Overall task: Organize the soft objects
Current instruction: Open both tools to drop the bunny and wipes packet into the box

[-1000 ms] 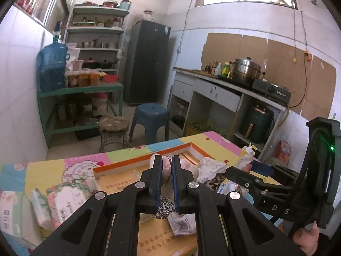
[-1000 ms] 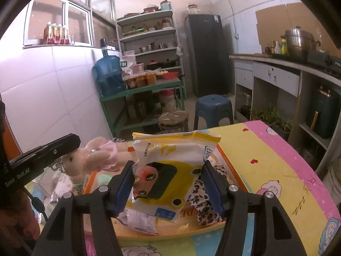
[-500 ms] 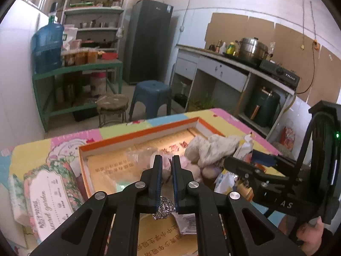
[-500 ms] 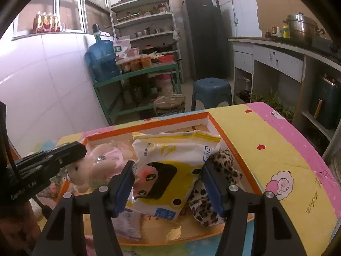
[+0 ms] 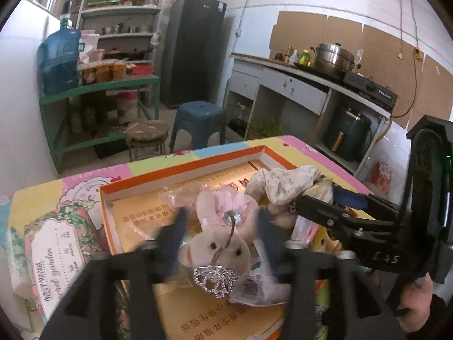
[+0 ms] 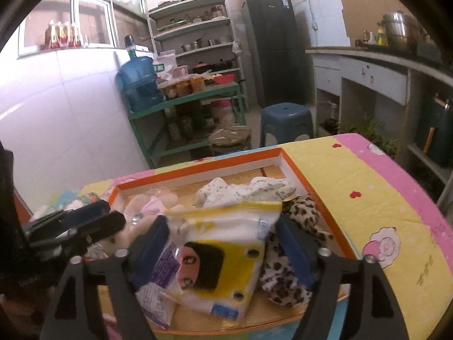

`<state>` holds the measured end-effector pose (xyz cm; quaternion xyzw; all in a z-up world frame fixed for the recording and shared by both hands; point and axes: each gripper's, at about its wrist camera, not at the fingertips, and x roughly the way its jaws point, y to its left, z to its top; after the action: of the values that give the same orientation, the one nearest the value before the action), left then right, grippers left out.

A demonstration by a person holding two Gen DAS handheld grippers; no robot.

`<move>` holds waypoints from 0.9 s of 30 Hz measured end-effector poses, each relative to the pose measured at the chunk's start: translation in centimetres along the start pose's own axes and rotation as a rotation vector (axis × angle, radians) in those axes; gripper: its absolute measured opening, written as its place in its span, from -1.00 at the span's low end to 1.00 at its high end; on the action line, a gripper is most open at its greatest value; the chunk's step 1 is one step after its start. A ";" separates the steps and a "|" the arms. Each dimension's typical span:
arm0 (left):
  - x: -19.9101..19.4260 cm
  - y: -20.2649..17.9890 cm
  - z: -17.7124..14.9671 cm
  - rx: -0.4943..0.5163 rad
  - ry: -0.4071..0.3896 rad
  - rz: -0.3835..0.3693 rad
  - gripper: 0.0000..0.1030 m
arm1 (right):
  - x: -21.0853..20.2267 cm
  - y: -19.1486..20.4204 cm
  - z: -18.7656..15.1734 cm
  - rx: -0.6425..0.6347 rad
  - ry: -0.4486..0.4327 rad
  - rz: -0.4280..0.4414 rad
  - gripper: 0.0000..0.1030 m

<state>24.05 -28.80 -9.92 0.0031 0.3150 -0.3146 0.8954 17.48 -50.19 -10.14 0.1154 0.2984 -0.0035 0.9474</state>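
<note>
I see the tray [image 5: 181,171] on the counter [image 6: 368,198]. In the tray, the bunny [image 5: 220,235] lies on the left and the bag [image 6: 223,255] on the right. The spotted cloth [image 6: 286,277] lies right of the bag. The pale cloth [image 6: 240,189] lies behind the bag. A box [image 5: 53,255] sits left of the tray.

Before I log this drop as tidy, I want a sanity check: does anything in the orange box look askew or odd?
The pink bunny lies on its back over a crumpled clear wrapper, between the left claw's just-opened jaws. The yellow tissue pack rests tilted across the leopard-print cloth. Loosely heaped, nothing spilled.
</note>
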 end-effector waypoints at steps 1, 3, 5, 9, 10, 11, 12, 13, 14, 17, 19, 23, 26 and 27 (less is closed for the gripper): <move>-0.3 0.1 0.0 -0.005 -0.011 -0.001 0.35 | -0.1 -0.2 0.0 0.013 -0.002 0.016 0.58; -0.8 0.2 0.1 -0.018 -0.032 -0.003 0.36 | -0.5 -0.3 0.0 0.026 -0.018 0.012 0.58; -1.3 0.3 0.3 -0.020 -0.042 0.000 0.37 | -0.9 -0.3 0.1 0.024 -0.030 0.004 0.58; -2.0 0.4 0.3 -0.022 -0.052 0.005 0.37 | -1.7 0.1 0.2 0.013 -0.042 -0.004 0.58; -2.2 0.4 0.3 -0.024 -0.054 0.004 0.37 | -1.9 0.3 0.2 0.010 -0.046 -0.008 0.58; -2.4 0.4 0.3 -0.025 -0.056 0.004 0.37 | -2.1 0.3 0.3 0.007 -0.051 -0.012 0.58; -2.6 0.4 0.3 -0.025 -0.057 0.003 0.37 | -2.4 0.4 0.4 0.006 -0.057 -0.017 0.58; -2.9 0.3 0.3 -0.025 -0.061 0.003 0.37 | -2.7 0.5 0.4 0.005 -0.064 -0.021 0.58; -3.1 0.3 0.3 -0.025 -0.064 0.003 0.37 | -3.0 0.6 0.5 0.003 -0.073 -0.025 0.58; -4.3 0.2 0.3 -0.019 -0.085 0.005 0.37 | -4.0 1.2 0.7 -0.002 -0.093 -0.021 0.58; -5.0 0.3 0.3 -0.019 -0.096 0.007 0.37 | -4.6 1.8 0.8 -0.010 -0.100 -0.013 0.58; -6.6 0.7 0.1 -0.023 -0.115 0.029 0.37 | -5.4 3.3 1.0 -0.038 -0.111 -0.005 0.58; -8.0 1.1 -0.1 -0.028 -0.133 0.054 0.37 | -6.1 4.5 1.1 -0.052 -0.119 0.008 0.58; -8.6 1.2 -0.1 -0.031 -0.140 0.065 0.37 | -6.3 4.9 1.1 -0.056 -0.122 0.011 0.58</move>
<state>19.48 -22.93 -5.39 -0.0225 0.2561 -0.2802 0.9249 13.30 -46.03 -4.66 0.0901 0.2394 0.0032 0.9667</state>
